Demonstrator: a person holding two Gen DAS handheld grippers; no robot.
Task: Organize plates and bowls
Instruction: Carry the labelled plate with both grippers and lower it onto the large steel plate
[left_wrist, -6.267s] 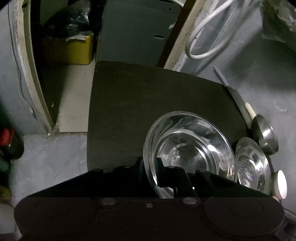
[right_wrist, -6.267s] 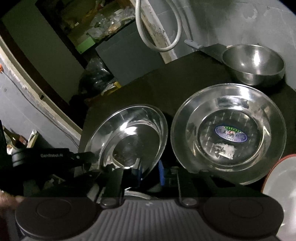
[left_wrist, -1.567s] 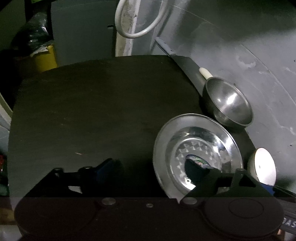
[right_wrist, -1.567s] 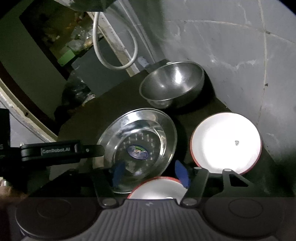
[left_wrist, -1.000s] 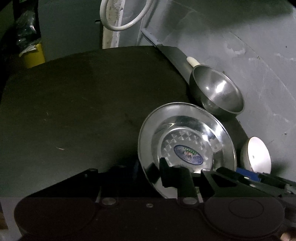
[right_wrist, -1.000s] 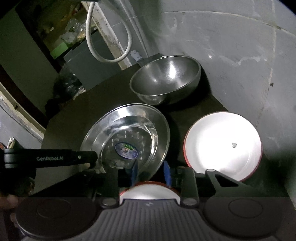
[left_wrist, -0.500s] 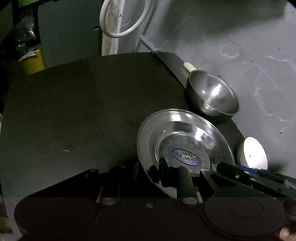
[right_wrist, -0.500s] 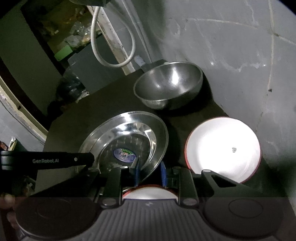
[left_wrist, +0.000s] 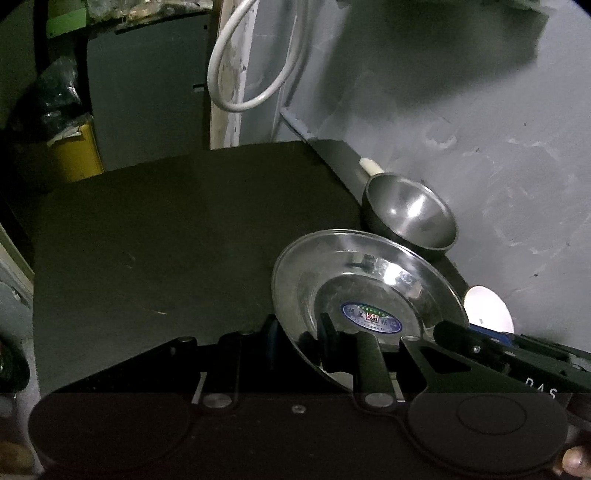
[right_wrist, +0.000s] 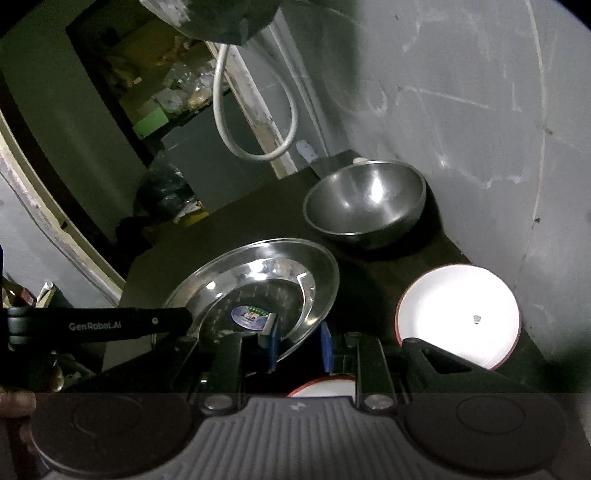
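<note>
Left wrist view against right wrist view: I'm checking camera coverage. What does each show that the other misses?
Only the left wrist view shows the table's broad bare left side, and the yellow bin in plain sight; the right wrist view gives at most a sliver of it.

Only the right wrist view shows a second red-rimmed plate at its bottom edge, and cluttered shelves through the doorway.

Both show the steel plate, the steel bowl, the white plate and the white hose loop.
</note>
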